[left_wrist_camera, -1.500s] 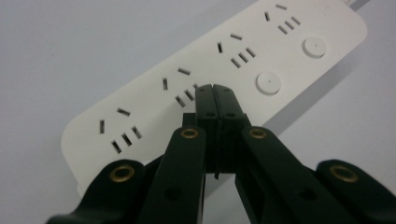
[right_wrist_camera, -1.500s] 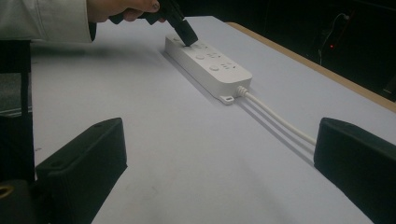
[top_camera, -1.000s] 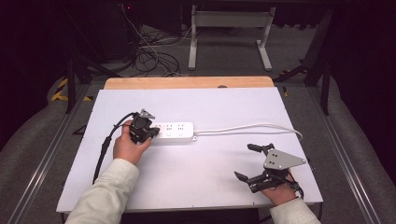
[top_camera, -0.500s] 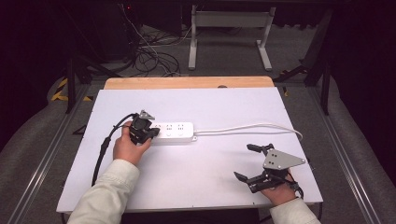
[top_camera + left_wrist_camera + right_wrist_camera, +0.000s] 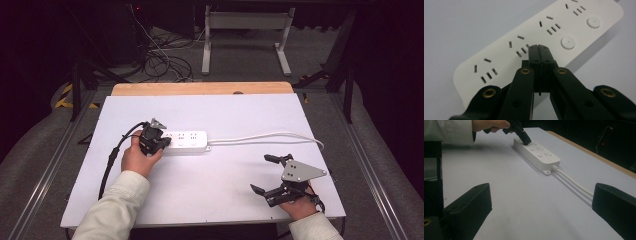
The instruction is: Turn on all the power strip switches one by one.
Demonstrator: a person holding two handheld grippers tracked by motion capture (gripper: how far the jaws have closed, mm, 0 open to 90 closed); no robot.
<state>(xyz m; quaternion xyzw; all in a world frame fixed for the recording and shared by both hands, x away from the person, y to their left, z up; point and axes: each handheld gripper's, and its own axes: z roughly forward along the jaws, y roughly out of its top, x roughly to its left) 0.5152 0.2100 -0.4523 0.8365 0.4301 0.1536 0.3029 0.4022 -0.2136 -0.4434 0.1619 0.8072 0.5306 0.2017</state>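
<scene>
A white power strip [image 5: 190,141] lies flat near the middle of the white table [image 5: 225,115], and its white cable [image 5: 270,136] runs off to the right. My left gripper [image 5: 161,142] is shut with nothing between its jaws. Its tips rest on the left part of the strip. In the left gripper view the closed tips [image 5: 539,48] touch the strip [image 5: 499,57] beside a socket, left of two round buttons [image 5: 568,42]. My right gripper [image 5: 259,173] stands open near the front right edge, holding nothing. From there I see the strip [image 5: 537,151] and the left gripper [image 5: 520,132] far ahead.
A black cable [image 5: 112,160] trails from the left gripper along the table's left side. A wooden strip [image 5: 200,88] borders the far edge. Beyond it are a white stand [image 5: 245,30] and loose cables [image 5: 160,60] on the floor.
</scene>
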